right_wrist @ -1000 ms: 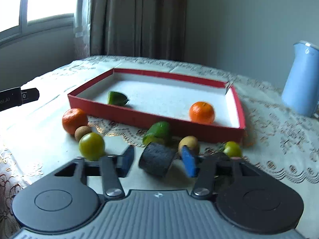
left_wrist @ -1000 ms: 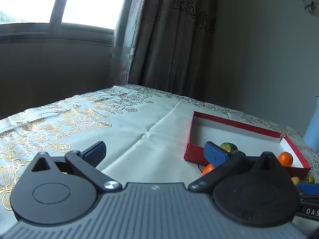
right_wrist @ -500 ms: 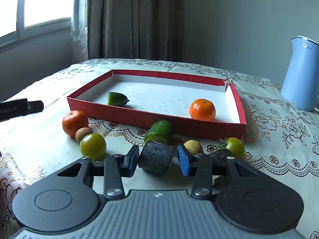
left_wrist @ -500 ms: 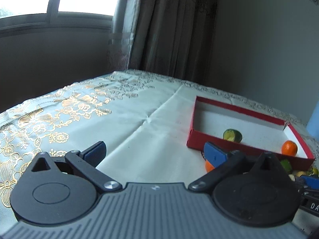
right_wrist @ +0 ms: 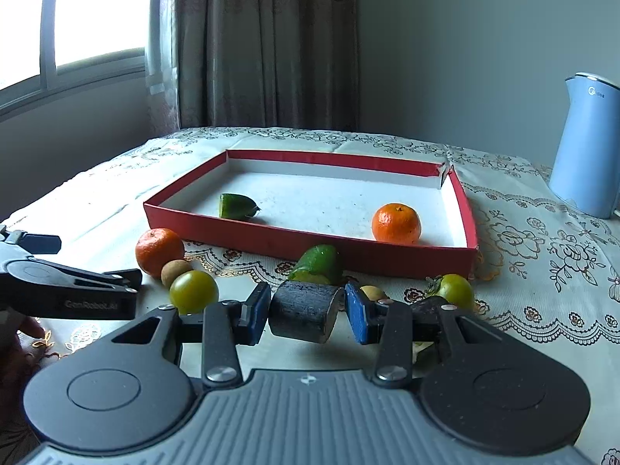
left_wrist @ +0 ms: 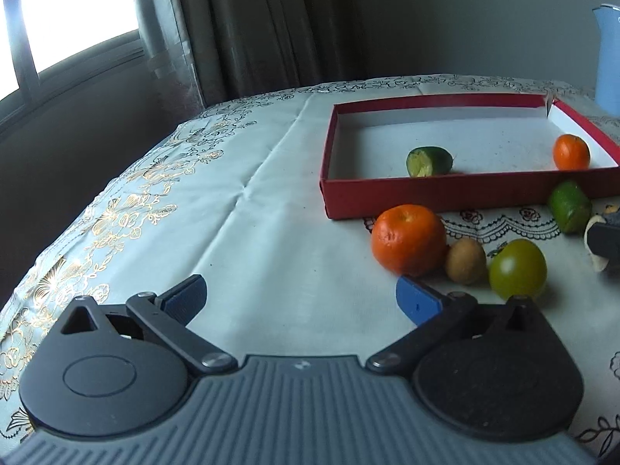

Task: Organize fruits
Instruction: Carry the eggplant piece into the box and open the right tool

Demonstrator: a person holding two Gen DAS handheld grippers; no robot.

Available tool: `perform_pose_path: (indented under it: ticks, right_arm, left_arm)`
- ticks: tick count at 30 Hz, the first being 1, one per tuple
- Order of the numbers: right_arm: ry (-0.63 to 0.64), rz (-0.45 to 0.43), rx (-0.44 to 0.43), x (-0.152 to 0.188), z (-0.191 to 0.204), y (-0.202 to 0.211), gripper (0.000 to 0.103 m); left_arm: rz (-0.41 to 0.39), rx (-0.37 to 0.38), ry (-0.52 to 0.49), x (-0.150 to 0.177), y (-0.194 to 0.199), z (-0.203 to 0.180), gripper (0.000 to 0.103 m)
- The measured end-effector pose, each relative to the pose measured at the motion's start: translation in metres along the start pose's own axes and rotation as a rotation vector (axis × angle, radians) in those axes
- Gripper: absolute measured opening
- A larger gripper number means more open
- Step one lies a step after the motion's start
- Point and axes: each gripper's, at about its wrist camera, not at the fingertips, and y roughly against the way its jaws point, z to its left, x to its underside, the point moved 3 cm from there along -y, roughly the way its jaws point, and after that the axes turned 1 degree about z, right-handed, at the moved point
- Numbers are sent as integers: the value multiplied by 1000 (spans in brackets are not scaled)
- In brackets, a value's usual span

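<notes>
A red box (right_wrist: 387, 255) (left_wrist: 426, 192) holds a cut green fruit (right_wrist: 236, 206) (left_wrist: 428, 161) and an orange (right_wrist: 396, 223) (left_wrist: 570, 151). In front of it on the cloth lie an orange (right_wrist: 159, 247) (left_wrist: 409, 245), a small brown fruit (right_wrist: 175, 272) (left_wrist: 465, 260), a green round fruit (right_wrist: 193, 291) (left_wrist: 517, 268), a green cut piece (right_wrist: 318, 263) (left_wrist: 569, 206) and another green round fruit (right_wrist: 454, 290). My right gripper (right_wrist: 307, 310) is shut on a dark cylindrical piece (right_wrist: 304, 310), held above the cloth. My left gripper (left_wrist: 300, 300) is open and empty, left of the loose orange.
A light blue kettle (right_wrist: 587, 143) stands at the back right. The left gripper's body (right_wrist: 66, 294) shows at the left in the right wrist view. The patterned tablecloth (left_wrist: 155, 209) drops off at the left edge. A curtain and window are behind.
My right gripper has closed onto the dark piece and lifted slightly. My left gripper has swung right toward the loose fruits, staying open.
</notes>
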Motion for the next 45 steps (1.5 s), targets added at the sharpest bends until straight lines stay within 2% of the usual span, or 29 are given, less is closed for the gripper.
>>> perform_pose_path:
  ticks: [7, 20, 28, 45]
  right_arm:
    - [15, -24, -12, -7, 1, 7, 41]
    - [65, -104, -7, -61, -6, 0, 41]
    - [53, -68, 2, -81, -18, -39, 41]
    - [35, 23, 31, -79, -27, -95, 41]
  left_arm:
    - [15, 14, 17, 0, -3, 4, 103]
    - [20, 21, 29, 0, -3, 5, 103]
    - [28, 33, 46, 0, -4, 7, 103]
    - [49, 63, 90, 0, -8, 12, 103]
